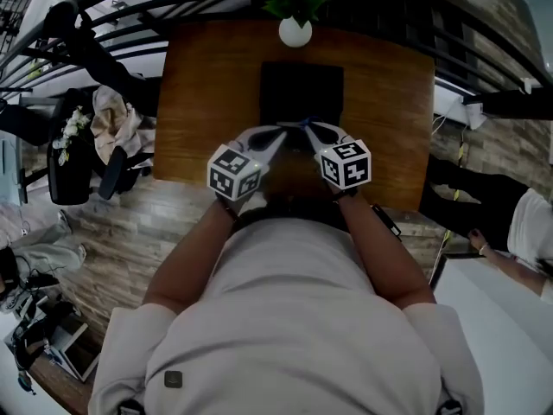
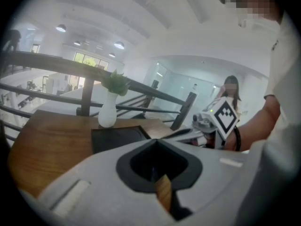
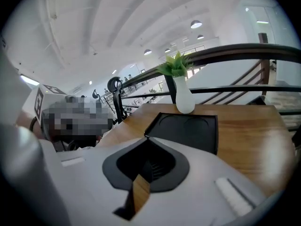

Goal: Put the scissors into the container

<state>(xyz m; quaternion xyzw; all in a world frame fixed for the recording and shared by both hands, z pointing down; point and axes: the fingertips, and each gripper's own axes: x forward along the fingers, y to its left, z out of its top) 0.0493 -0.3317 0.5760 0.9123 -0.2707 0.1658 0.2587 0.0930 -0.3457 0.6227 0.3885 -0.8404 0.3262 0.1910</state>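
A shallow black container [image 1: 301, 89] lies on the wooden table [image 1: 207, 85]; it also shows as the black container [image 2: 115, 138] and the black container [image 3: 188, 131] in the gripper views. My left gripper [image 1: 283, 133] and right gripper [image 1: 314, 130] hover at its near edge, tips almost touching. A small bluish spot [image 1: 303, 124] sits between the tips; I cannot tell whether it is the scissors. The left gripper [image 2: 157, 141] looks shut. The right gripper [image 3: 149, 140] is shut, with nothing visible between its jaws. The right gripper [image 2: 186, 133] reaches in from the right of the left gripper view.
A white vase with a green plant [image 1: 295, 26] stands at the table's far edge, behind the container. A dark railing [image 3: 235, 53] runs behind the table. A chair with clothes [image 1: 104, 137] stands to the left. A person [image 1: 518, 223] sits at the right.
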